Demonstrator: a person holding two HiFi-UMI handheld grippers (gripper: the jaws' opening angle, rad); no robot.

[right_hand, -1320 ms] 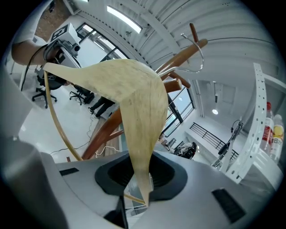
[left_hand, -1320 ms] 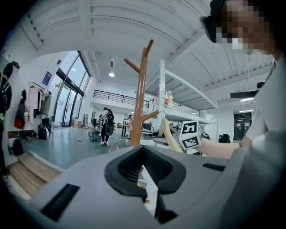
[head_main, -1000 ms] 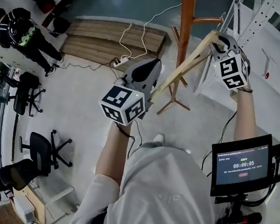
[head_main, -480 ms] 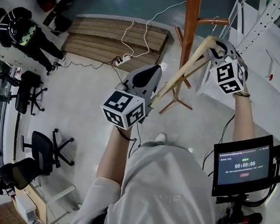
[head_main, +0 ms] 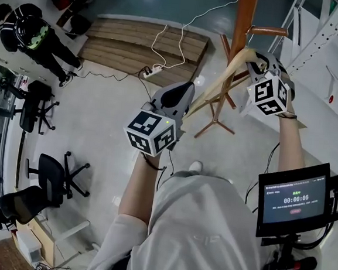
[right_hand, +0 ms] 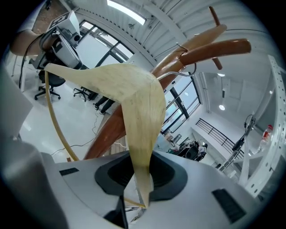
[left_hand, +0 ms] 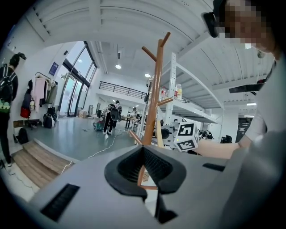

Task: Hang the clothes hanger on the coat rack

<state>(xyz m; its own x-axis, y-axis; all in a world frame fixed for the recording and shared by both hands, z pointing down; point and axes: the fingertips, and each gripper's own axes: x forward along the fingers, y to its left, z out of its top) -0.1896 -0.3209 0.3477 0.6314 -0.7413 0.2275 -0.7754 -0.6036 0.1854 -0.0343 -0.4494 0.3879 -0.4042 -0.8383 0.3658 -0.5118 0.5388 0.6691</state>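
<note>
A pale wooden clothes hanger (head_main: 219,84) stretches slantwise between my two grippers, in front of the brown coat rack (head_main: 244,17). My left gripper (head_main: 186,105) is shut on its lower end, a thin strip of wood (left_hand: 141,174) between the jaws. My right gripper (head_main: 253,58) is shut on the tip of the other arm (right_hand: 138,103), close beside the rack's pole. In the right gripper view the metal hook (right_hand: 180,72) curls just beneath a brown peg (right_hand: 214,47); I cannot tell whether it rests on it.
White metal shelving (head_main: 321,45) stands right of the rack. A monitor on a stand (head_main: 296,198) is at the lower right. A wooden platform (head_main: 135,46) and a power strip with cable (head_main: 153,71) lie behind. Office chairs (head_main: 50,177) and a person in black (head_main: 34,34) are at left.
Both grippers have sunk with the hanger still held between them, and the right end now sits closer to the rack's pole and peg.
</note>
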